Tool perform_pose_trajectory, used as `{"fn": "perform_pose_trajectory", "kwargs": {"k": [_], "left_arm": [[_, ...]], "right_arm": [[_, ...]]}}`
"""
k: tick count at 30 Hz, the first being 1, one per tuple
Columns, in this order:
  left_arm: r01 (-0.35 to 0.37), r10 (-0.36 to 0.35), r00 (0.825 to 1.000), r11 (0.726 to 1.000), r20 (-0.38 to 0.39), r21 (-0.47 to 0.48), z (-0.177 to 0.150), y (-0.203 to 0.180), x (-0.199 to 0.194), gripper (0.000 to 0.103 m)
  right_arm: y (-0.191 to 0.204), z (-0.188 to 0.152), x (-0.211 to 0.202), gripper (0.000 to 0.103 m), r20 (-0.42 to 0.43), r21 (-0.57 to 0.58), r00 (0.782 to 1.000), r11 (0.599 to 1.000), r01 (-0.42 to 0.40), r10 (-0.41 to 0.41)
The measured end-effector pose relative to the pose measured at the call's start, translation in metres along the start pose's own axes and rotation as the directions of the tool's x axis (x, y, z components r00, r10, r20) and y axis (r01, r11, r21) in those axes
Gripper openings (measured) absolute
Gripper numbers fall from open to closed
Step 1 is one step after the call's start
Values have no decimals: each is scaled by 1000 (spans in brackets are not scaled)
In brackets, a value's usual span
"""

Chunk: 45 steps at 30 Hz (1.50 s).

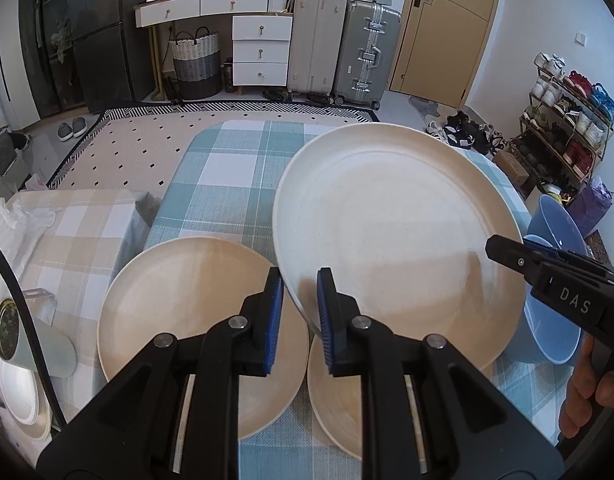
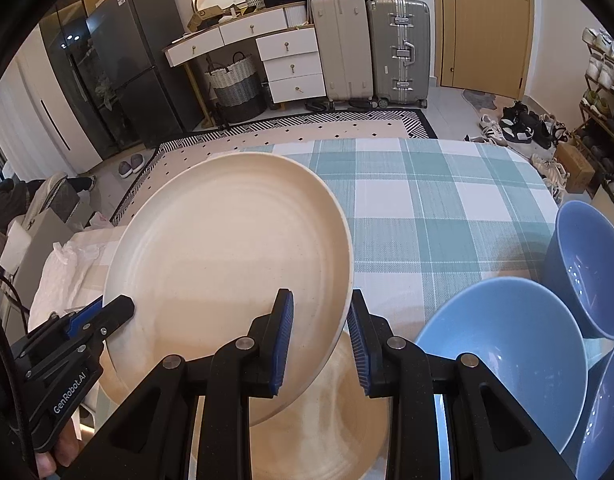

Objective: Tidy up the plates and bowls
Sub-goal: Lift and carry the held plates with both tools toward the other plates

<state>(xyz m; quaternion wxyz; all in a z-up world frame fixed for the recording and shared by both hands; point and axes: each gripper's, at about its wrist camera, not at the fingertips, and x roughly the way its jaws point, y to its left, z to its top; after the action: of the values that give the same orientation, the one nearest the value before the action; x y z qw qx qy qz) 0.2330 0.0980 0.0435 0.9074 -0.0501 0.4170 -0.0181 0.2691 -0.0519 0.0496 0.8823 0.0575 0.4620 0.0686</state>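
Observation:
A large cream plate (image 1: 395,236) is held tilted above the checked table, and also shows in the right wrist view (image 2: 227,264). My left gripper (image 1: 301,312) has its blue pads on either side of the plate's near left rim. My right gripper (image 2: 321,340) straddles the plate's right rim, its jaws wider than the rim. Two more cream plates (image 1: 195,320) (image 1: 331,408) lie flat on the table below it. Three blue bowls (image 2: 503,356) (image 2: 587,264) (image 2: 611,420) sit at the right.
The teal checked tablecloth (image 2: 427,208) covers the table. A beige checked surface (image 1: 75,236) at the left holds a metal cup (image 1: 11,328) and a white dish (image 1: 19,396). Suitcases, drawers and a shoe rack stand across the room.

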Motion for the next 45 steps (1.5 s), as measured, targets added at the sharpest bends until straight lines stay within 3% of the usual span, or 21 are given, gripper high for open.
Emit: {"fn": "perform_pose_trajectory", "kwargs": {"k": [25,45], "left_arm": [[-7,7,1000,1000,-10,30,-54,-20,-37,14],[-13,15,999,999,-42,48,-100,-18,-20,14]], "right_arm": [[-11,-59,-22,28,-15,-4,1000,1000,-18,18],[-8,-107,-21,28,-39,-44,999,999,7,-9]]}}
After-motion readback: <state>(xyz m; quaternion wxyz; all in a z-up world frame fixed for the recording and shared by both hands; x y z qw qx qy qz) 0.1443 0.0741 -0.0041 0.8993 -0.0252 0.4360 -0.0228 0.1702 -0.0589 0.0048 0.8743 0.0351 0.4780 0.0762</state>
